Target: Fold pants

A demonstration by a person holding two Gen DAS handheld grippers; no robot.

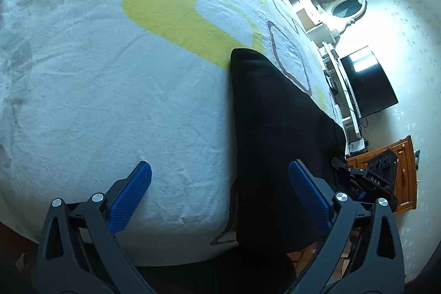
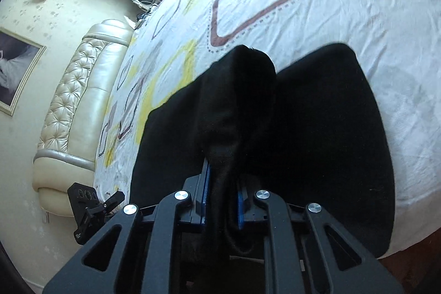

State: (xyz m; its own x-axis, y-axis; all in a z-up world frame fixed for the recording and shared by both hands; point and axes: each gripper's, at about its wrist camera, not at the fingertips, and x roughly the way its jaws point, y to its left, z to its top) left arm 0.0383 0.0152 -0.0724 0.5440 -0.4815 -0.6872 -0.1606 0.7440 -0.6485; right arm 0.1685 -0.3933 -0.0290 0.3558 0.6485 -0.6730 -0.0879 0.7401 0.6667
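The right claw (image 2: 222, 196) is clamped on a bunched fold of the black pants (image 2: 317, 128), the cloth pinched between its blue pads (image 2: 206, 190) and rising ahead of it in a raised ridge. On either side of that ridge the pants spread flat on the bed (image 2: 275, 26), one panel to the claw's left and a broader one to its right, reaching to the near edge of the mattress. Beyond them lies a white sheet printed with brown and yellow rounded squares. Far to the left is a cream tufted headboard (image 2: 80, 90).

The left claw (image 1: 220, 194) stands wide open and holds nothing. Its left blue pad (image 1: 129, 200) hangs over bare sheet, and its right pad (image 1: 308, 197) is over the edge of the black cloth (image 1: 275, 128); whether it touches the cloth I cannot tell. The pants stretch forward from that right finger as a long dark strip along the bed's right edge. Just right of them the other claw's black body (image 1: 377, 175) shows, with a dark television (image 1: 366, 81) on the wall farther off.
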